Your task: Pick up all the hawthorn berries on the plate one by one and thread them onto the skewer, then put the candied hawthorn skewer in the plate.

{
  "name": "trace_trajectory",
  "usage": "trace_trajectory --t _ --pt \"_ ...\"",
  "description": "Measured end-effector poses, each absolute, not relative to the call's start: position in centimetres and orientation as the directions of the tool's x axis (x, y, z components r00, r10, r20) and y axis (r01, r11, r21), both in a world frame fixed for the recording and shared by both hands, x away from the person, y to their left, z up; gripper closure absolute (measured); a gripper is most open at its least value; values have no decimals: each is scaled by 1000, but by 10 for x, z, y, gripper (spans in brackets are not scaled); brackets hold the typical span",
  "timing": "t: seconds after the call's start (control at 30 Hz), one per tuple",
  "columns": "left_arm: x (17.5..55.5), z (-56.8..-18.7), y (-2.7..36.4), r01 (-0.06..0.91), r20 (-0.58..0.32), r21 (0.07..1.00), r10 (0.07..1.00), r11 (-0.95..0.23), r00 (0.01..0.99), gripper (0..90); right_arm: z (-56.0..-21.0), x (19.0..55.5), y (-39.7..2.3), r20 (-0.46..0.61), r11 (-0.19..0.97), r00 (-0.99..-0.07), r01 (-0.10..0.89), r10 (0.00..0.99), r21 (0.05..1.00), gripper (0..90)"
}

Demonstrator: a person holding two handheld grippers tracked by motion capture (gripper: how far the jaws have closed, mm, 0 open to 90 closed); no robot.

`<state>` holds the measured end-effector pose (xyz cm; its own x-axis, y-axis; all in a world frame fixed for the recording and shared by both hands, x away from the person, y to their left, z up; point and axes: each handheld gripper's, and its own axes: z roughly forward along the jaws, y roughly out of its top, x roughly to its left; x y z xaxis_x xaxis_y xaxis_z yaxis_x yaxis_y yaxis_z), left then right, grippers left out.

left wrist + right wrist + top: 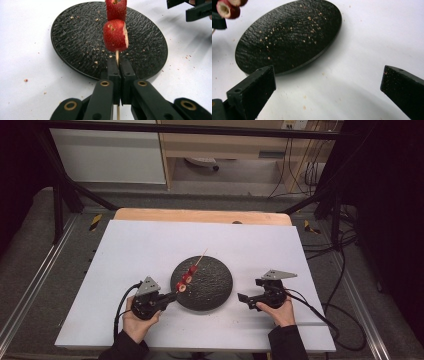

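Observation:
A thin wooden skewer (201, 256) carries red fruit pieces (184, 281) over the left part of a round black plate (212, 287). My left gripper (172, 295) is shut on the skewer's lower end. In the left gripper view the skewer (117, 56) rises from between the closed jaws, with two red pieces (115, 35) threaded on it above the plate (75, 45). My right gripper (243, 298) stands open just right of the plate, nothing between its fingers (253, 90). In the right gripper view the plate (287, 37) is dotted with crumbs.
A white mat (140, 245) covers the wooden table (200, 215). Crumbs lie scattered on the mat around the plate. Black frame legs, cables and a cabinet stand beyond the table's far edge.

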<state>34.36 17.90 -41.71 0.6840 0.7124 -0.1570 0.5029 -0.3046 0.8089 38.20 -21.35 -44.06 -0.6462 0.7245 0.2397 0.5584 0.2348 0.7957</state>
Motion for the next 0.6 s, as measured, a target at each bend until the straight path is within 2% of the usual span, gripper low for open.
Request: trace_trajectory --t 0.6 --pt "370 -398 168 537 -130 751 710 -385 692 883 -454 366 -251 211 251 -626 567 751 784 7"
